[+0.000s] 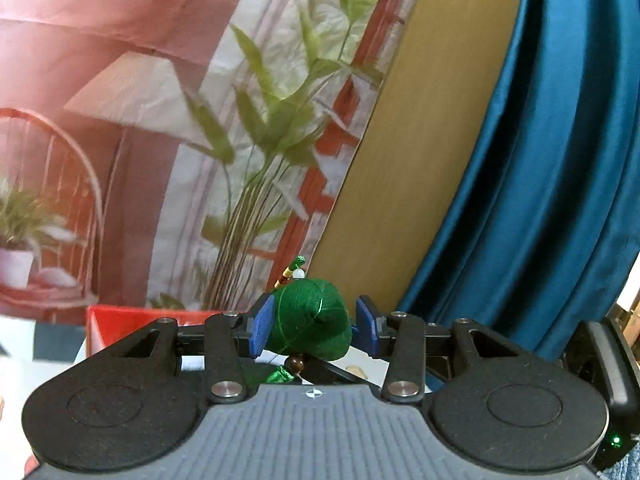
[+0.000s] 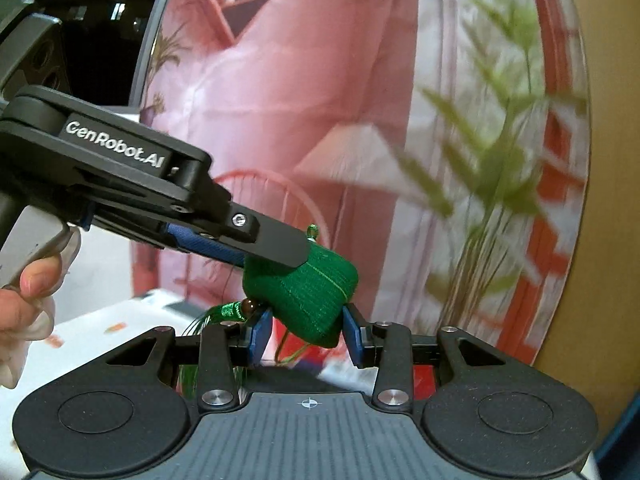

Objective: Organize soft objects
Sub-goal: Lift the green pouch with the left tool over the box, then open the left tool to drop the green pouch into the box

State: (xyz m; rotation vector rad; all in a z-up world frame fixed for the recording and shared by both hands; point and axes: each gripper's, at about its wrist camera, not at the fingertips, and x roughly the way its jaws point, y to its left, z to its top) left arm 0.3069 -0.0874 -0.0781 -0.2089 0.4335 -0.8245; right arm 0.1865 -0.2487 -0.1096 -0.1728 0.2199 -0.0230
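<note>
A green silk pouch [image 1: 310, 320] with beads and a tassel hangs in the air between both grippers. In the left wrist view my left gripper [image 1: 314, 326] has its left blue pad against the pouch while the right pad [image 1: 366, 326] stands a little apart from it. In the right wrist view the pouch [image 2: 308, 292] sits between the blue pads of my right gripper [image 2: 306, 334], which touch its lower sides. The left gripper [image 2: 276, 254] reaches in from the left over the pouch's top.
A red bin [image 1: 132, 320] shows low on the left behind the left gripper. A printed backdrop [image 1: 160, 120] with plants, a brown board [image 1: 420, 160] and a blue curtain [image 1: 540, 180] stand behind. A white patterned table [image 2: 120, 324] lies below.
</note>
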